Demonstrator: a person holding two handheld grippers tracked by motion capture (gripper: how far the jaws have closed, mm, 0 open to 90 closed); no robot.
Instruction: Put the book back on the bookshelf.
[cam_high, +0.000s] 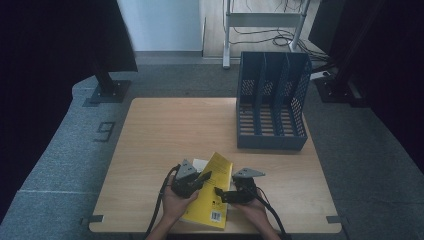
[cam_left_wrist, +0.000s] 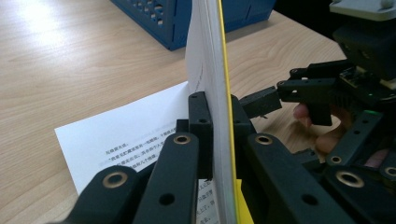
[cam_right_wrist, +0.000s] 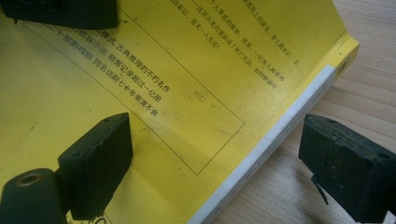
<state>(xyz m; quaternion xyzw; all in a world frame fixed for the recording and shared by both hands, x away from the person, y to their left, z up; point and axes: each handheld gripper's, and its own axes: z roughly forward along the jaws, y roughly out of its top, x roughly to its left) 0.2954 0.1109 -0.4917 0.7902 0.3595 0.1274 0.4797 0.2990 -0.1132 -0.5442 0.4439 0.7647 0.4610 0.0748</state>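
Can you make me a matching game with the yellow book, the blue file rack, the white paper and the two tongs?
Things:
1. yellow book
2. blue file rack
3. white paper
4. left tongs
5. right tongs

States:
A. lying flat on the table
B. standing empty at the far right of the table
C. tilted up, pinched at its edge
D. open, one pad over the cover, one past the book's edge
E. shut on the book

Pairs: 1-C, 2-B, 3-A, 4-E, 5-D
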